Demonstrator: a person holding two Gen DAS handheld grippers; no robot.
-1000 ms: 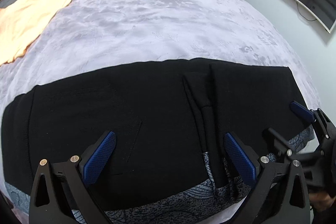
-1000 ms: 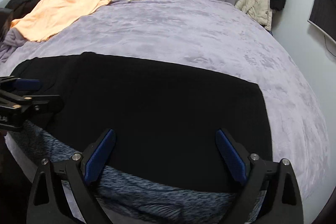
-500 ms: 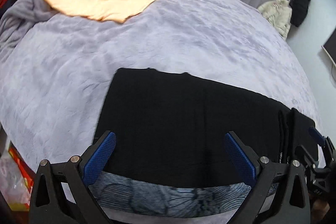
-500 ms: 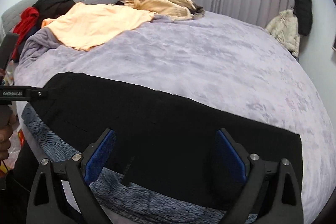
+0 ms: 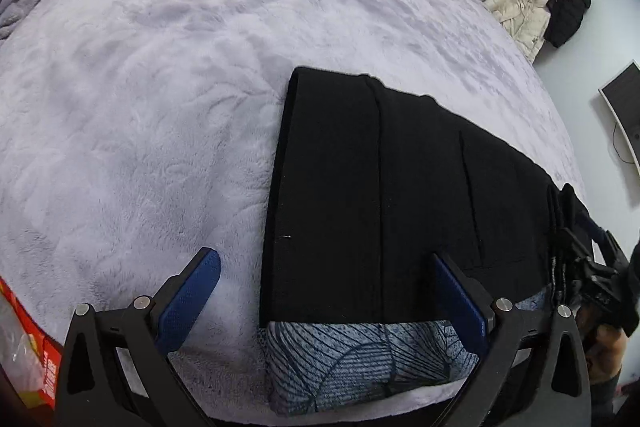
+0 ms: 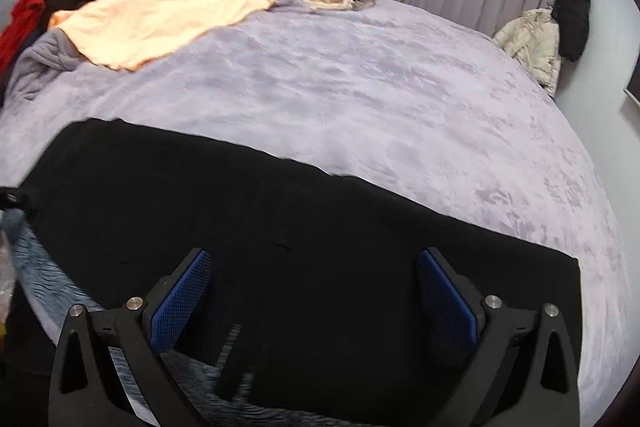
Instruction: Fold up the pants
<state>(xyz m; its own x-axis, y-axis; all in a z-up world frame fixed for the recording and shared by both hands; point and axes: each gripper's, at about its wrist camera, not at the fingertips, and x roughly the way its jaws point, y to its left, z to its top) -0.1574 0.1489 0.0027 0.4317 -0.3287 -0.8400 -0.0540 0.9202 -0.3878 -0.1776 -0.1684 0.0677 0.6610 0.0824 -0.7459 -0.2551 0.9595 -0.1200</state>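
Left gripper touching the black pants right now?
Cannot tell. In the left wrist view the open left gripper straddles the left edge of the flat black pants, but no gap or contact with the fabric shows plainly.

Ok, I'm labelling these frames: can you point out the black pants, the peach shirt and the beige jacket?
black pants (image 5: 420, 195), left wrist view, middle of the cloth
peach shirt (image 6: 160, 15), right wrist view, its centre
beige jacket (image 6: 532, 43), right wrist view, its body

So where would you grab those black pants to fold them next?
Judging by how they lie, take the black pants at the left end's near corner. The left tool hovers open there, and that straight edge lies flat on the purple blanket, so come from the bed's near side.
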